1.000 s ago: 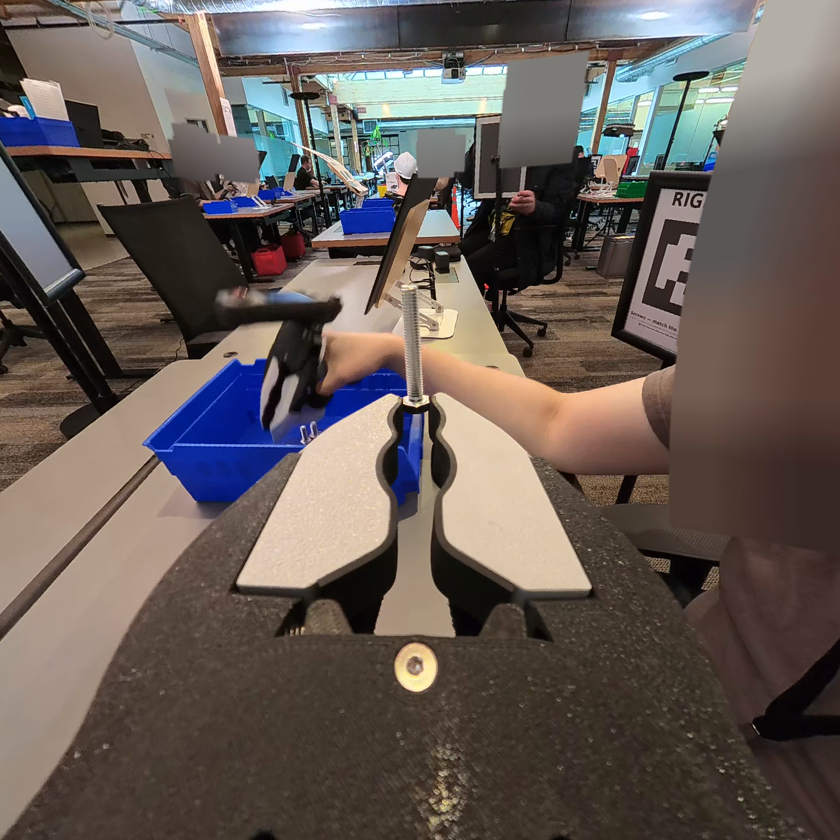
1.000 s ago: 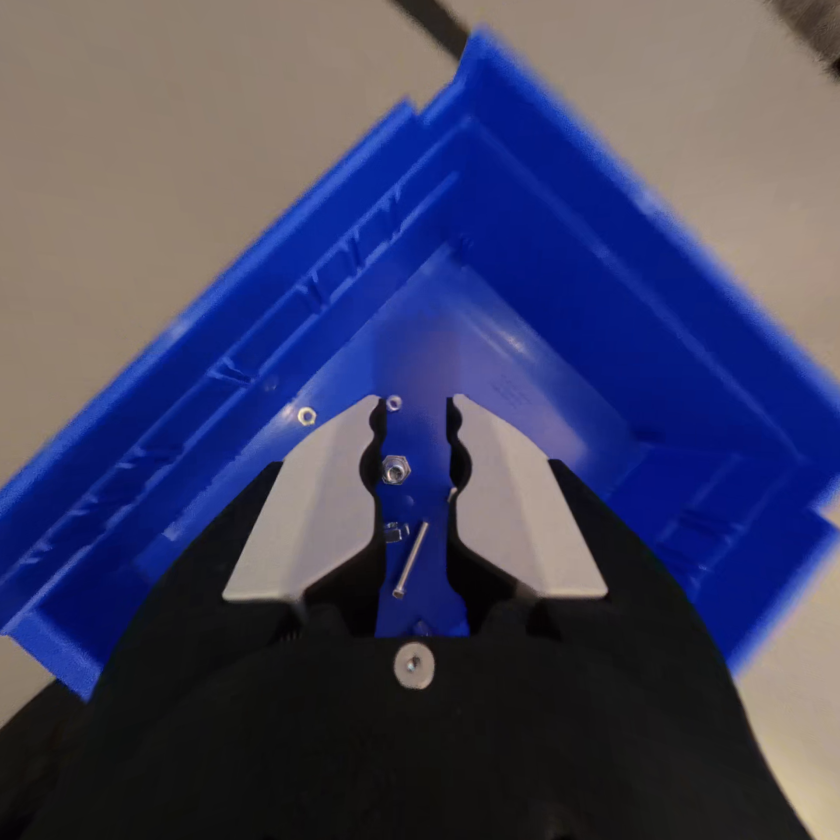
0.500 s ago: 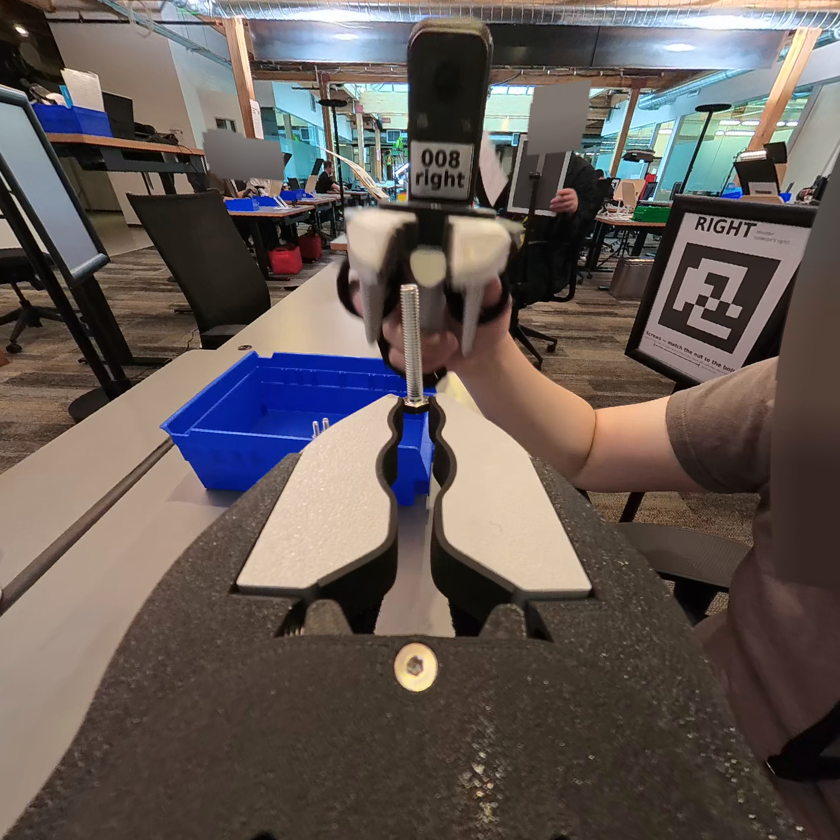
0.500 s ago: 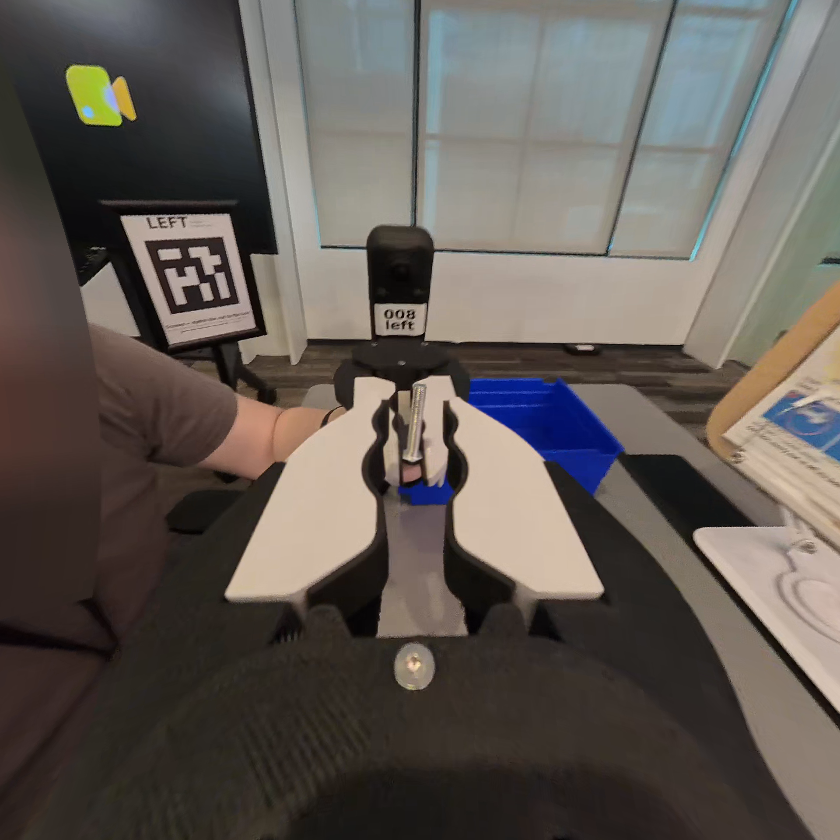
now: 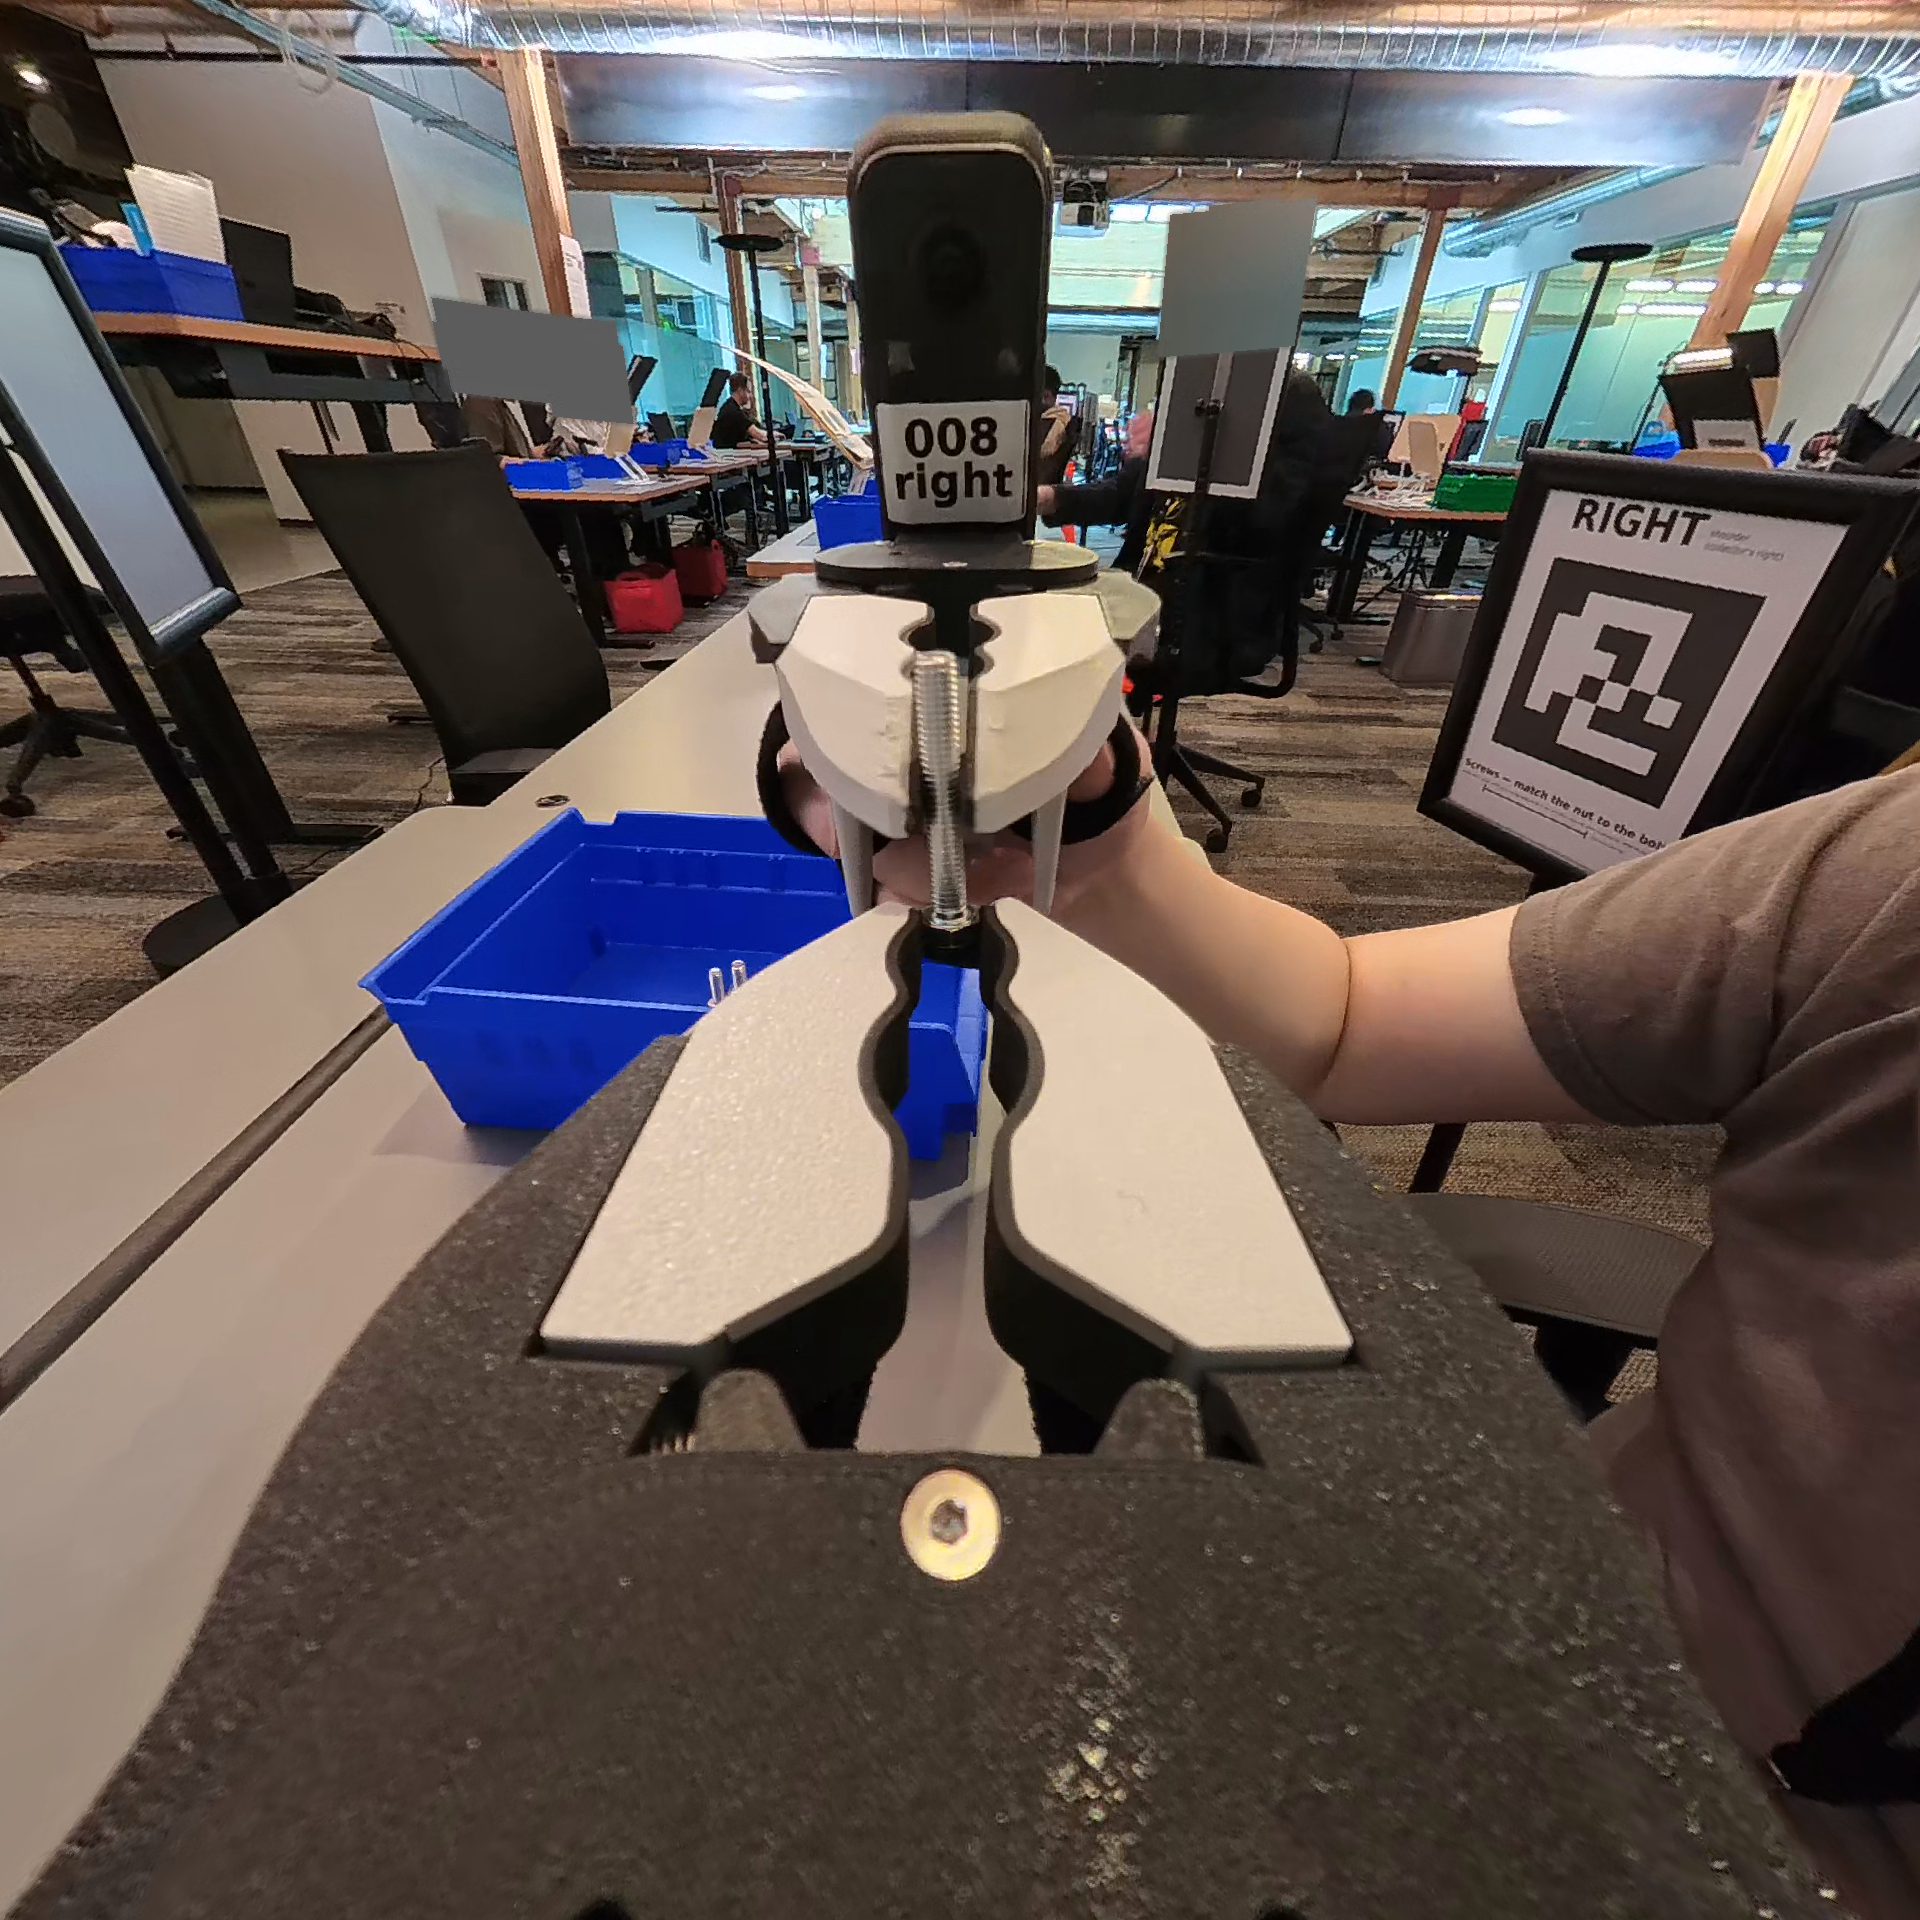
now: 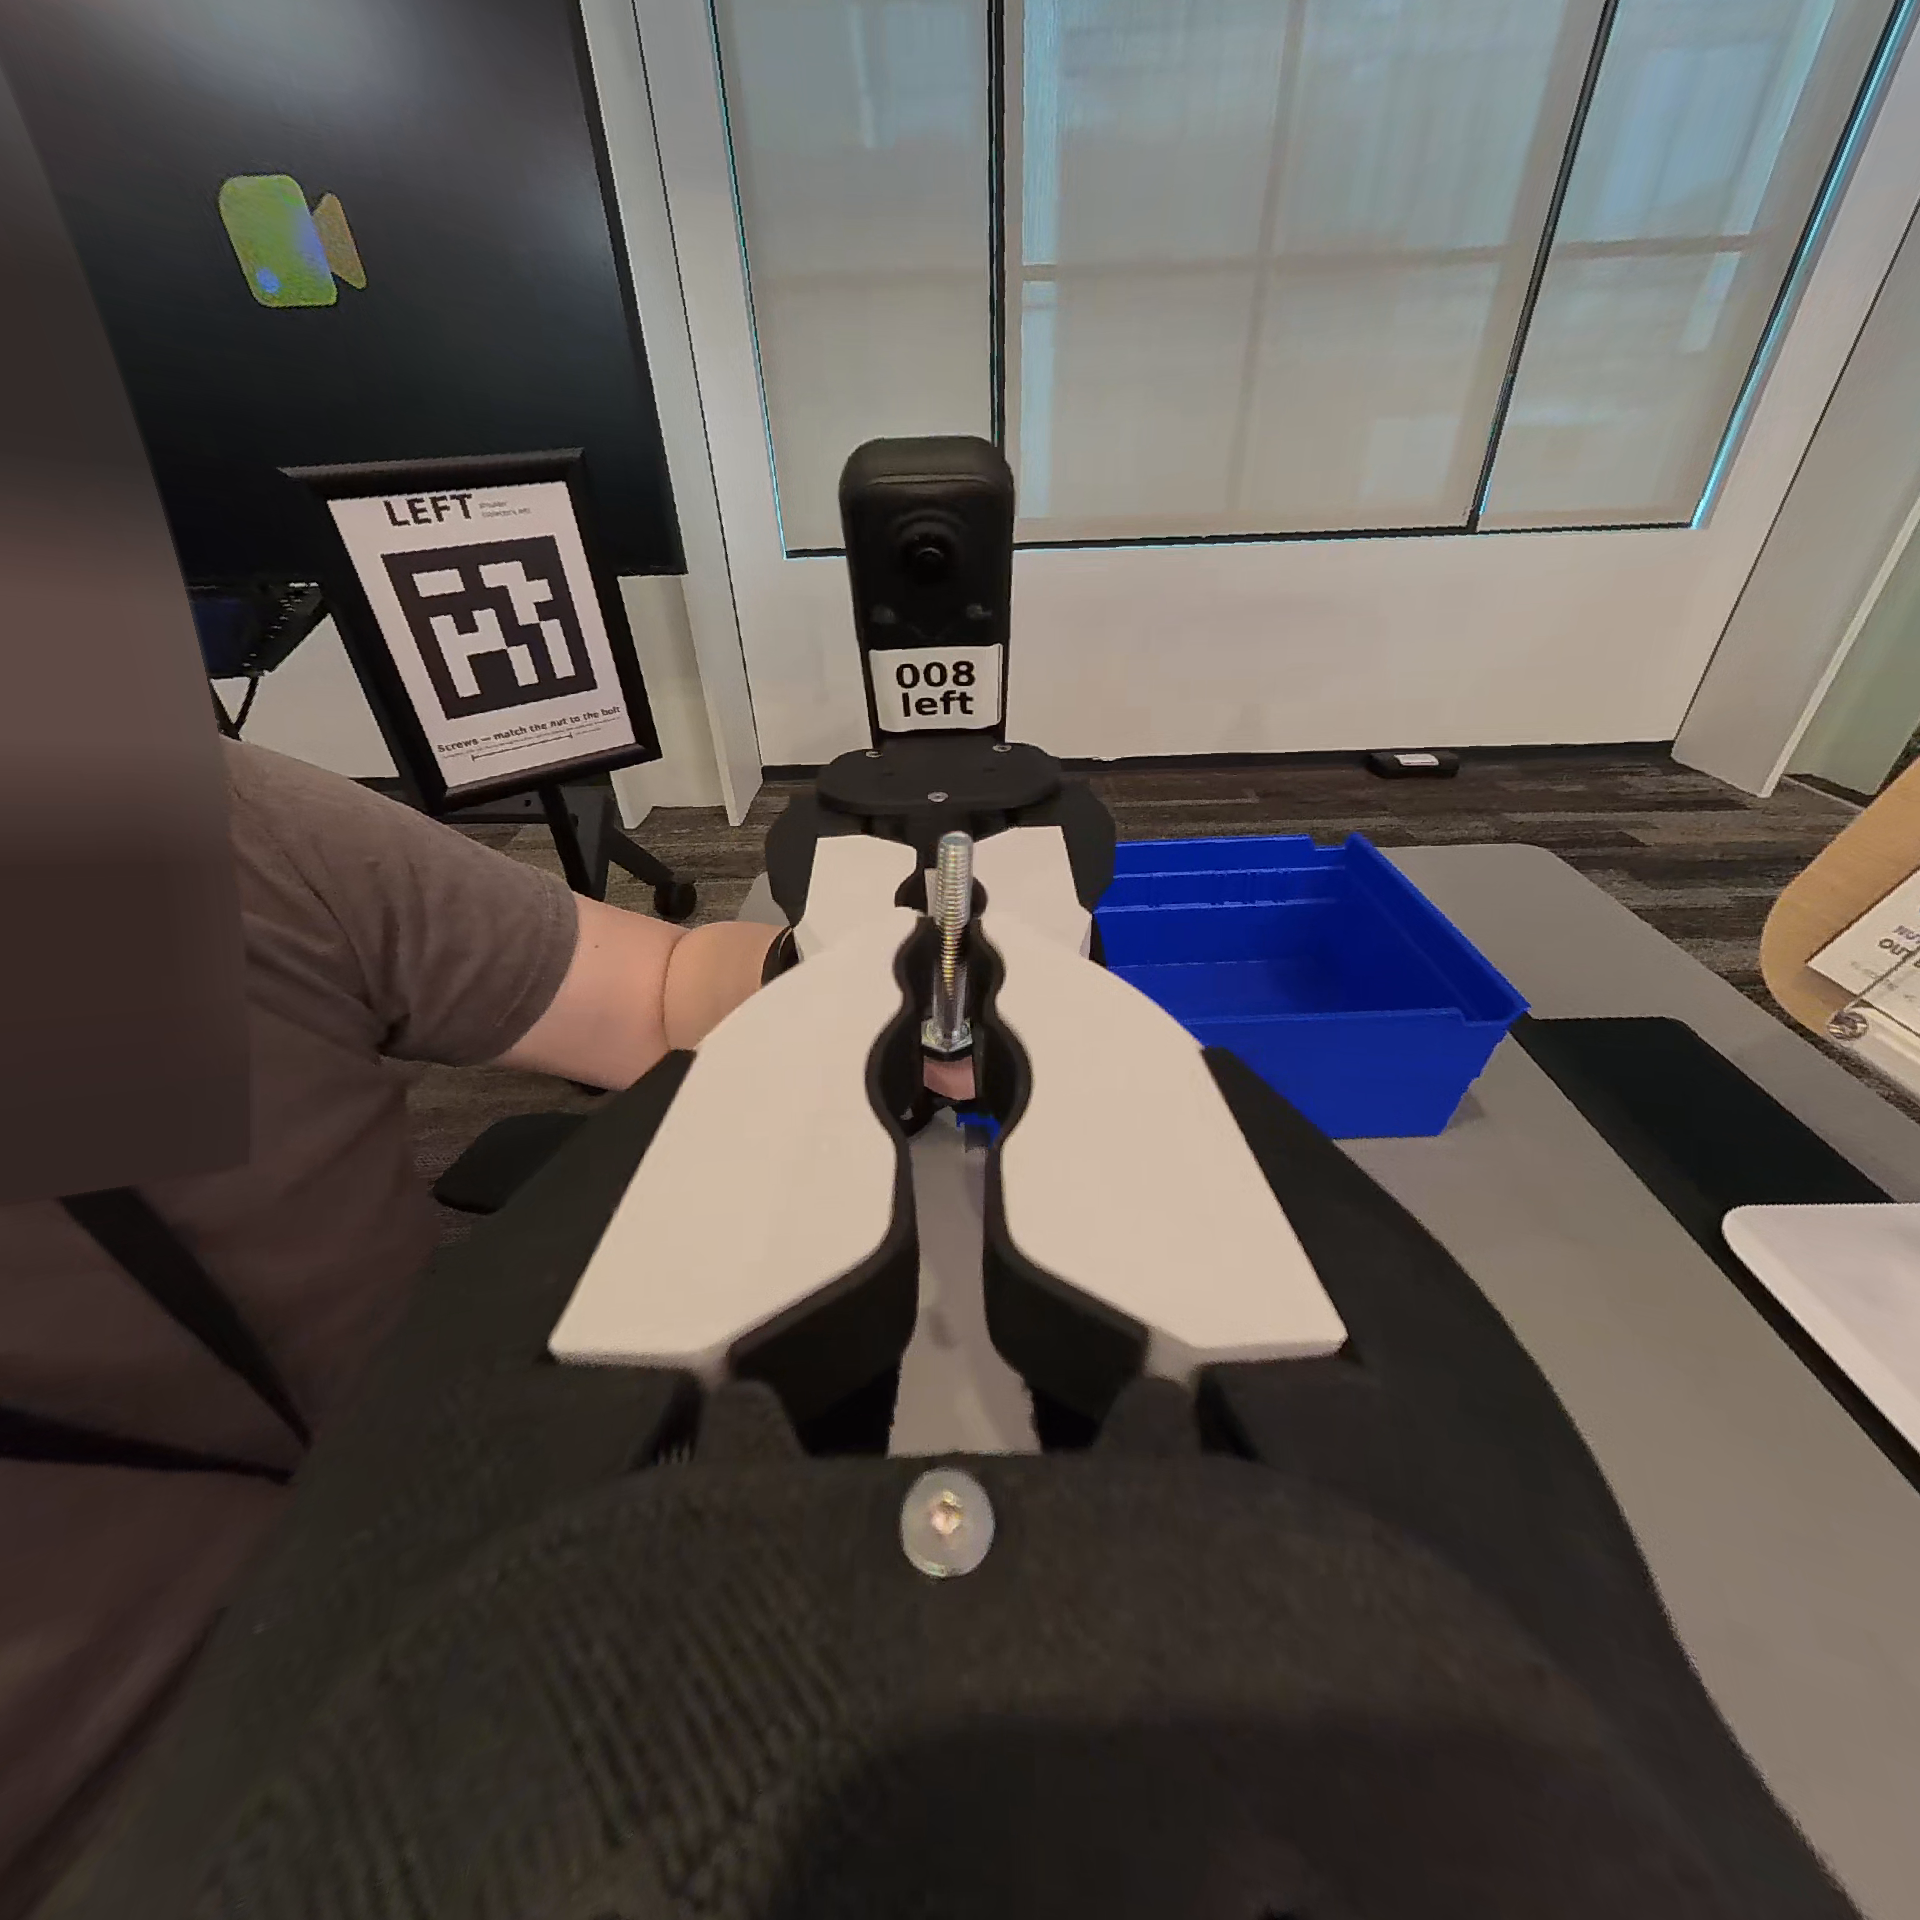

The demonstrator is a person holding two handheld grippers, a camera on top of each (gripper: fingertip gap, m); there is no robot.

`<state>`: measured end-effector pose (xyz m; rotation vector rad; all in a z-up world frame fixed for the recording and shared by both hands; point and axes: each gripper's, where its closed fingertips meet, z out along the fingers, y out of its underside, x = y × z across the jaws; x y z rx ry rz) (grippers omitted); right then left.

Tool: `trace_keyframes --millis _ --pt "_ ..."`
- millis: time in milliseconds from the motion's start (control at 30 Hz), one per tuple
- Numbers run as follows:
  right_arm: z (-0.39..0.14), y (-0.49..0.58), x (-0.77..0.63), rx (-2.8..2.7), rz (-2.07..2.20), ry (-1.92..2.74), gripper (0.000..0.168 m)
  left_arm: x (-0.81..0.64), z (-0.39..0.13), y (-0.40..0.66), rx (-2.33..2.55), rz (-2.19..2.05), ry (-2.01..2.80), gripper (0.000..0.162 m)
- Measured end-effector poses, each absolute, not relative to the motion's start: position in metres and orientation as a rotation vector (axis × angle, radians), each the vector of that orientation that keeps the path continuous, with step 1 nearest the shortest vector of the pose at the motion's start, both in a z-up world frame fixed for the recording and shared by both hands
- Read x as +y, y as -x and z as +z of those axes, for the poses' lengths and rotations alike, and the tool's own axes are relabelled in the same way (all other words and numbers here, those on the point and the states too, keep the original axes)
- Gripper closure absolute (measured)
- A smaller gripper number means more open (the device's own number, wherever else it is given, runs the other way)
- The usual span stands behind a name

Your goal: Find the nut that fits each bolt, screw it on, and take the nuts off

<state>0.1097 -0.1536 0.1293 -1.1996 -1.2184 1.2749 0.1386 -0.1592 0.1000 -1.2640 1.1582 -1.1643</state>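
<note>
We hold the long silver threaded bolt point(image 5: 943, 800) upright in our left gripper point(image 5: 943, 940), whose grey fingers are pressed together on the lower end of the bolt, near its head. A small hexagonal metal nut point(image 6: 948, 1035) sits low on the thread, just above this grip; it shows best in the right wrist view.

Our right gripper point(image 6: 951, 940) faces the left one from the opposite side. Its fingers stand on both sides of the shank, above the nut. They are close together, but we cannot tell from these pictures if they really pinch the bolt or only surround it.

The blue plastic bin point(image 5: 623, 977) rests on the grey table point(image 5: 187, 1091), just behind the two grippers. Inside it we see two small metal bolts standing upright point(image 5: 725, 981). The bottom of the bin is mostly hidden in both views, so we cannot count the loose nuts.

About the progress, our judgement is this: one bolt has its nut already on the thread and far down, so the matching and the screwing on seem done for this pair. What is left for it is probably to turn the nut back off. The two bolts in the bin carry no nut that we can see, so we think a good part of the task is not yet done.
</note>
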Motion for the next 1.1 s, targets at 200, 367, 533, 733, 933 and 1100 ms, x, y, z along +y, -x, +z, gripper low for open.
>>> trace_keyframes --millis 200,367,533,733,933,1100 --pt "0.135 -0.114 -0.15 -1.184 1.275 1.188 0.162 -0.158 0.105 -0.136 1.128 -1.182 1.254 0.15" --pt "0.111 -0.199 -0.087 -1.052 0.943 1.626 0.162 -0.153 0.108 -0.132 1.086 -1.203 1.319 0.135" --pt "-0.033 -0.367 -0.048 -0.737 0.349 2.57 0.162 -0.154 0.106 -0.128 1.136 -1.114 1.368 0.136" --pt "-0.123 -0.399 -0.056 -0.806 0.33 2.977 0.162 -0.152 0.108 -0.123 1.135 -1.086 1.389 0.136" --pt "-0.132 -0.401 -0.052 -0.845 0.276 2.991 0.144 -0.145 0.111 -0.115 1.113 -1.079 1.401 0.136" --pt "-0.068 -0.415 -0.033 -0.703 0.188 2.696 0.143 -0.132 0.12 -0.086 1.093 -0.896 1.464 0.132"
